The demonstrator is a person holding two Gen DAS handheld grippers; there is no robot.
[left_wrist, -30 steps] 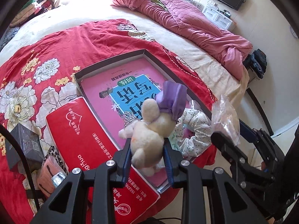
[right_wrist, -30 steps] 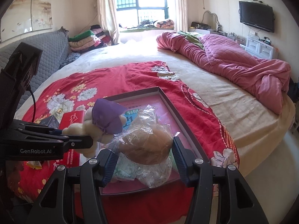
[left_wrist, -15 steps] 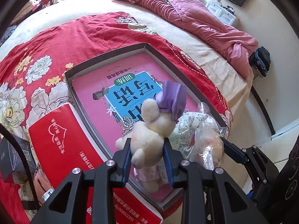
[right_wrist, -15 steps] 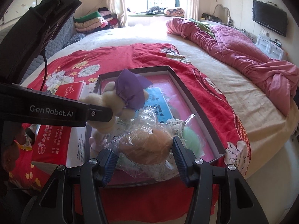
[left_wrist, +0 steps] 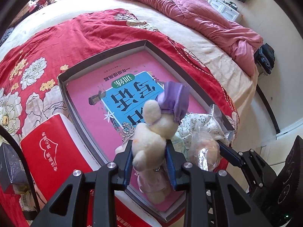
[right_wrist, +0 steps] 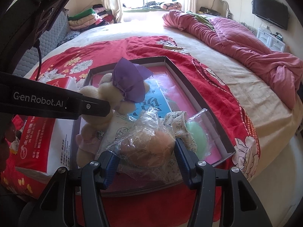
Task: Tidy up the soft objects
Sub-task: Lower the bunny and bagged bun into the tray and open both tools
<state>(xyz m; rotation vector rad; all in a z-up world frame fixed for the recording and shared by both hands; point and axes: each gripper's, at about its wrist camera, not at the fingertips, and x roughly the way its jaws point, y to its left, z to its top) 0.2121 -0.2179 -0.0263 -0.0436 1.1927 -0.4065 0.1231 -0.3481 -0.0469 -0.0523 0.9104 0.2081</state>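
My left gripper [left_wrist: 148,158] is shut on a cream plush toy [left_wrist: 149,143] with a purple cloth cap [left_wrist: 175,99], held over the near end of a shallow grey box [left_wrist: 106,54] lined with a pink and blue book. From the right wrist view the same plush toy [right_wrist: 106,96] hangs at the left gripper's finger. My right gripper [right_wrist: 146,154] is shut on a clear plastic bag holding a soft tan object [right_wrist: 149,145], low over the box's near right corner [right_wrist: 229,150]. A floral scrunchie [right_wrist: 177,121] and a green soft item in a bag [right_wrist: 196,135] lie in the box.
A red and white tissue pack [left_wrist: 47,147] lies left of the box on the red floral blanket [left_wrist: 47,43]. A pink quilt [right_wrist: 246,45] is bunched at the far right of the bed. The bed's edge drops to the floor on the right. A dark small box [left_wrist: 9,168] sits far left.
Both grippers have sunk toward the box with their loads; the bagged object came down from above the rim to the box's near right corner beside the plush.
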